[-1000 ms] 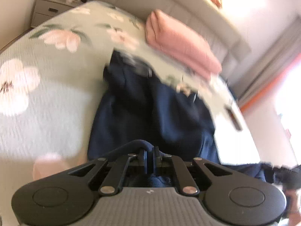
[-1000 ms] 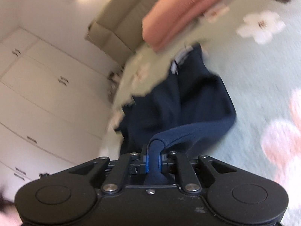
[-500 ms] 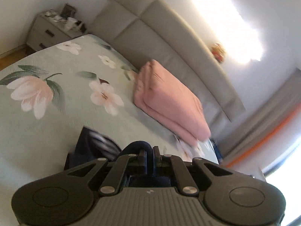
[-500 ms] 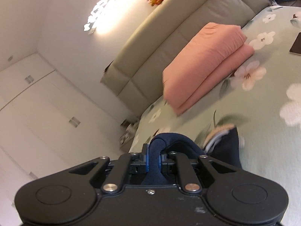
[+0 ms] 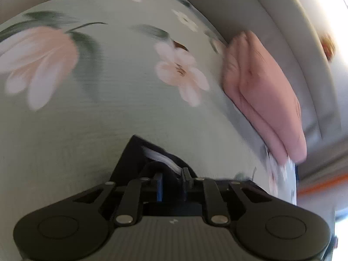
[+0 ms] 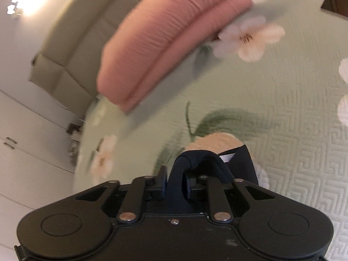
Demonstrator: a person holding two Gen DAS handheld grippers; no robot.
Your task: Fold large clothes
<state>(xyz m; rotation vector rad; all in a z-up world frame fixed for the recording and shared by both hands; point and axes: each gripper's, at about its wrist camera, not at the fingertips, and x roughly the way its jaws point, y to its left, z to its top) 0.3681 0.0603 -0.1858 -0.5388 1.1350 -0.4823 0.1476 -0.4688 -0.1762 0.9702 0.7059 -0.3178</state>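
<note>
Soft, limp navy garment (image 6: 243,163) (floppy hem): both grippers' jaws are opening, the fabric loosely between them; regrip at corners.

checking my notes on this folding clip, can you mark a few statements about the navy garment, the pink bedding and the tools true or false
1. Navy garment fabric sits between the right tool's jaws. True; the jaws are opening.
2. The pink folded bedding lies on top of the navy garment. False; it lies apart, on the bedspread by the headboard.
3. The bedspread is plain white. False; pale green with flowers.
4. The left tool has dark fabric between its jaws. True; they are opening too.
5. A dark flat object lies on the bed. True.
</note>
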